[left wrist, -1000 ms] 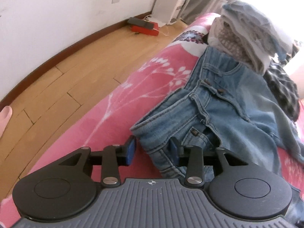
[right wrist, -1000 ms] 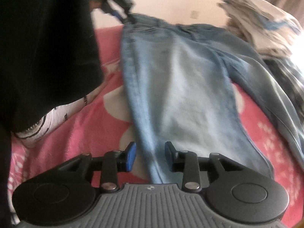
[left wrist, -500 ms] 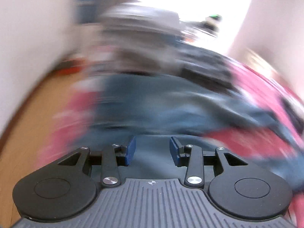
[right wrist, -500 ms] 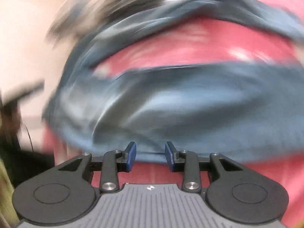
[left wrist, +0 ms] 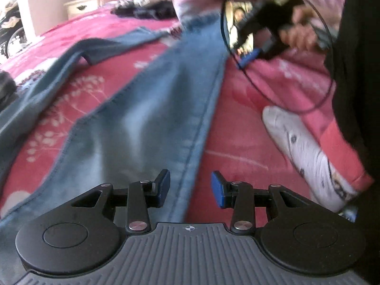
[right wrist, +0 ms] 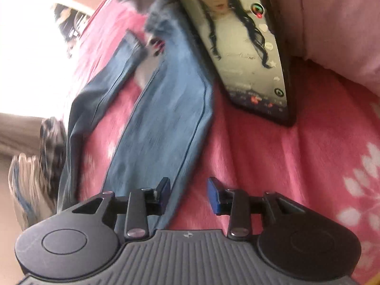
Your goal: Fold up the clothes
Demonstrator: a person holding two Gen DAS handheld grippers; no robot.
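Both grippers tilt down over the bed [left wrist: 237, 123]. Left gripper [left wrist: 190, 187] fingers part-open, nothing gripped; jeans [left wrist: 154, 109] seam edge lies under the gap, leg stretching ahead. Right gripper [right wrist: 188, 196] same, fingers apart and empty, jeans edge by the left finger. Phone [right wrist: 249, 54] ahead-right; sock foot [left wrist: 301, 152] right of left fingers.

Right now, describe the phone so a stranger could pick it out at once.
Start at the pink floral blanket covering the bed. Blue jeans lie stretched across it, and the phone is propped beside them against a pale pink quilt. It is the only dark, flat slab with a lit screen.
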